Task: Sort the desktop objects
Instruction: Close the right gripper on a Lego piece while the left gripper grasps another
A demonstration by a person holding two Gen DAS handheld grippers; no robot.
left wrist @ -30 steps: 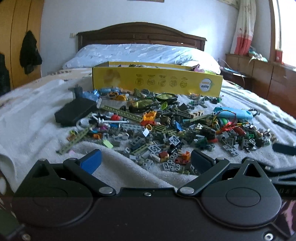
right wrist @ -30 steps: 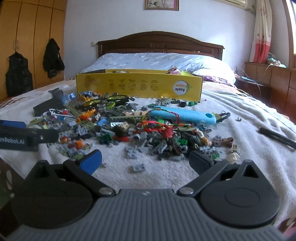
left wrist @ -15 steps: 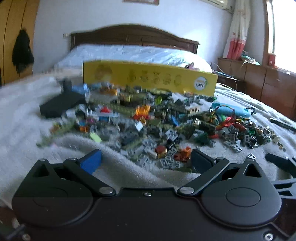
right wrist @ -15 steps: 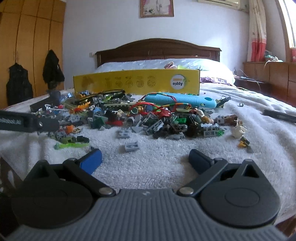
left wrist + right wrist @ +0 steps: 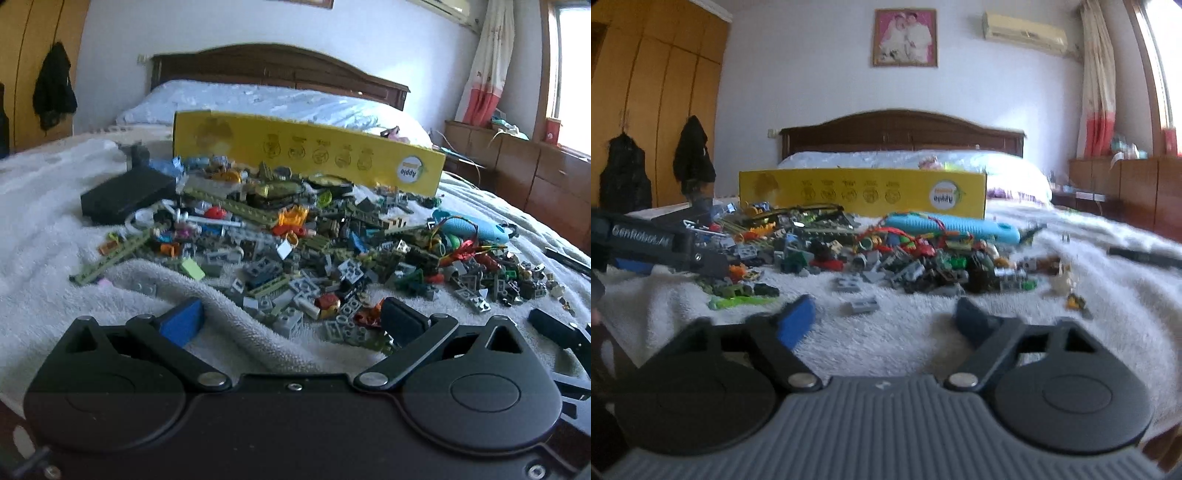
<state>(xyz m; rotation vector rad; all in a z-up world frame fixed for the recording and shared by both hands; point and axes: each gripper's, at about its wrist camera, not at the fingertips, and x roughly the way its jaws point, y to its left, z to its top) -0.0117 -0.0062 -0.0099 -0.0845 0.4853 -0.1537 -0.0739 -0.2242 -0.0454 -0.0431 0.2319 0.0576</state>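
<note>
A heap of small toy bricks and parts (image 5: 295, 251) lies on a white towel on the bed; it also shows in the right wrist view (image 5: 886, 254). A long yellow box (image 5: 306, 155) stands behind the heap, seen also in the right wrist view (image 5: 862, 192). A light blue handled tool (image 5: 953, 227) lies at the heap's right side. My left gripper (image 5: 291, 321) is open and empty at the heap's near edge. My right gripper (image 5: 884, 319) is open and empty, just short of a loose grey brick (image 5: 860, 305).
A black flat case (image 5: 127, 197) lies left of the heap. A dark pen-like stick (image 5: 1145, 254) lies at the right. A towel fold (image 5: 207, 291) rises before the left gripper. The left gripper's body (image 5: 665, 247) reaches in at the right view's left.
Both grippers have dropped lower and moved closer to the heap. The right view has tilted up, showing more wall. Both stay open.
</note>
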